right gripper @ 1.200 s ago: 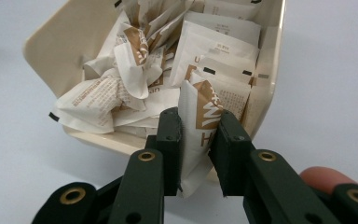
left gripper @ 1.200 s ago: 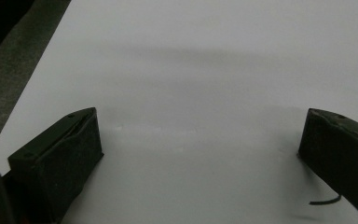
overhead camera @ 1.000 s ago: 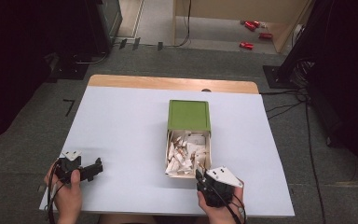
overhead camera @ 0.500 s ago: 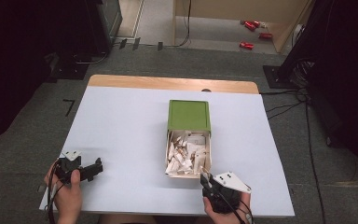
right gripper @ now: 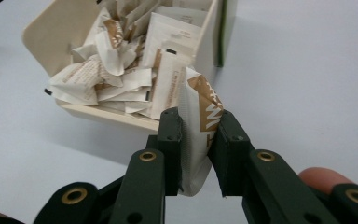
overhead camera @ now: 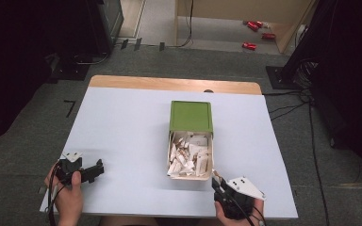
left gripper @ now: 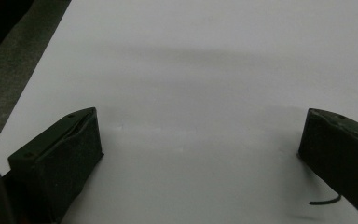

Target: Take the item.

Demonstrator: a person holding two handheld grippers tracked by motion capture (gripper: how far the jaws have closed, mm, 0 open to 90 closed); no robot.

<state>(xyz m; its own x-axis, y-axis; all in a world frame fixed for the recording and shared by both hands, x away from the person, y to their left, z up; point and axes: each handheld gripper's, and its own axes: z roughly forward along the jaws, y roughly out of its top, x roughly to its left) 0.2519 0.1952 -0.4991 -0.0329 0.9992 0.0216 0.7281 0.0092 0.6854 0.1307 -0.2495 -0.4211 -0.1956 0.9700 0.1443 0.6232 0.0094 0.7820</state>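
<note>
Item 1 — right gripper (right gripper: 199, 140), black two-jaw tool at the near right edge of the pale blue-grey table (overhead camera: 122, 122). Jaws clenched on a white paper sachet with brown print (right gripper: 198, 126); the sachet stands upright between the pads, its lower end hanging below them, clear of the box and just on the near side of its front wall. In the high view the same gripper (overhead camera: 218, 181) sits just beside the box's near right corner.

Item 2 — left gripper (left gripper: 200, 135), black, near left of the table. Jaws released and wide, nothing between them, bare tabletop ahead. In the high view it (overhead camera: 96, 168) lies well apart from the box.

Item 3 — cream open-topped cardboard box (overhead camera: 169, 155), mid-table, heaped with loose white-and-brown sachets (overhead camera: 188, 155).

Item 4 — green square lid (overhead camera: 191, 116), at the box's far end, touching it; whether it lies flat or is hinged there cannot be told.

Step in hand, by judgement: one sachet lifted out of the box and being carried off. Next move calls for a steady grip while a bare patch of table is chosen — then lowering the sachet and opening the pads only once it rests.
</note>
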